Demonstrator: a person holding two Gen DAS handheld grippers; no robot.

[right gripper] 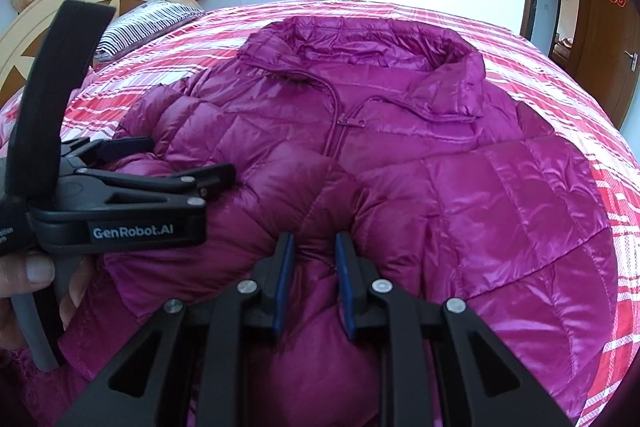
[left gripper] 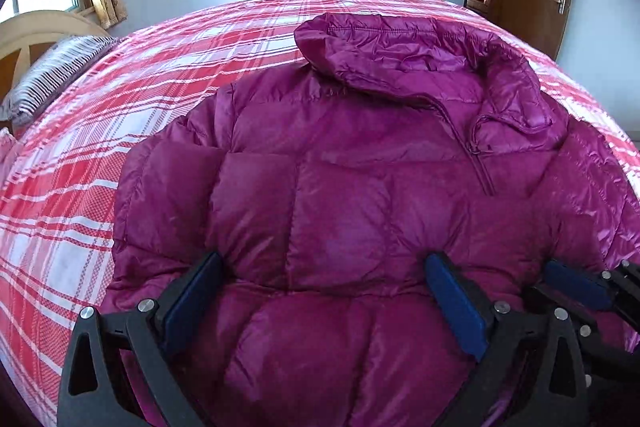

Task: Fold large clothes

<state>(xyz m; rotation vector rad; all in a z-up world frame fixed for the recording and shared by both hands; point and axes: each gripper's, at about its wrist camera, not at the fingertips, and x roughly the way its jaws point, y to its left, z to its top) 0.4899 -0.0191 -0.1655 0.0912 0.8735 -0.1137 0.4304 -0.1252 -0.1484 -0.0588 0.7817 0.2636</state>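
Your left gripper (left gripper: 324, 291) gapes wide over the purple down jacket's (left gripper: 360, 167) near hem on the plaid bed (left gripper: 120, 75); your right gripper (right gripper: 312, 283), narrow, pinches a puffy fold. Slippery nylon could slide free, undoing the fold.

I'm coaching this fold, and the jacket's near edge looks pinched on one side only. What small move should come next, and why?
Probably close the left gripper on the puffy hem beneath it. Its jaws stand wide open over the purple jacket, while the right gripper already pinches a fold of fabric; both grips would lift the hem evenly.
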